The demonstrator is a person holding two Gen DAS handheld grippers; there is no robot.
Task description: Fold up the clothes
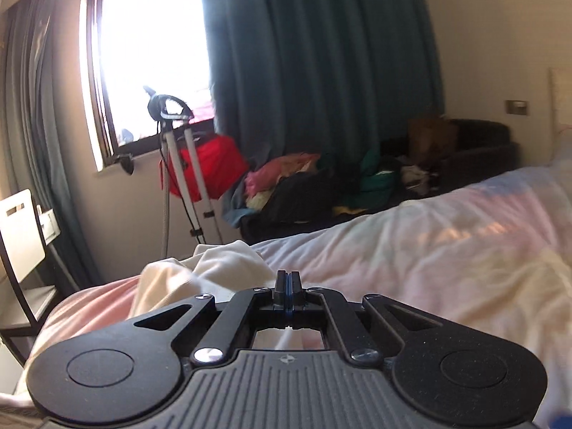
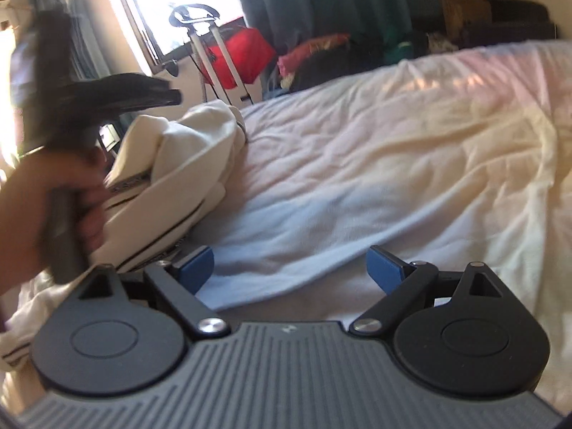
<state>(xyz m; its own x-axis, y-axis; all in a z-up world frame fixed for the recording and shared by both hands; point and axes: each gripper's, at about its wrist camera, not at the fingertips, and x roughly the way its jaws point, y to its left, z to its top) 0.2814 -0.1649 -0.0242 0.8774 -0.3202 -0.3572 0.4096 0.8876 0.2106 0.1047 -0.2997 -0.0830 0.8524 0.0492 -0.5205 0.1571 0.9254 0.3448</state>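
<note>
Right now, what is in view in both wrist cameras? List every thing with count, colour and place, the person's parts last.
cream garment: one, crumpled, on the bed's left side
bed cover: one, pale white-pink, across the bed
curtain: teal, right of the window
window: one, bright, back wall
red bag: one, under the window
clothes heap: mixed colours, beyond the bed
chair: one, white, far left
left gripper: black, shut, empty
right gripper: black, blue pads, open
hand: one, holding the left gripper's handle

Soft, wrinkled cloth on the bed (image 2: 357,164); cream garment (image 2: 186,164) of smooth woven fabric with dark stitched trim. Matt black plastic on the right gripper (image 2: 289,268), ribbed grey housing, shiny metal screws, blue rubbery pads (image 2: 382,268). Heavy teal curtain (image 1: 321,53) cloth.
</note>
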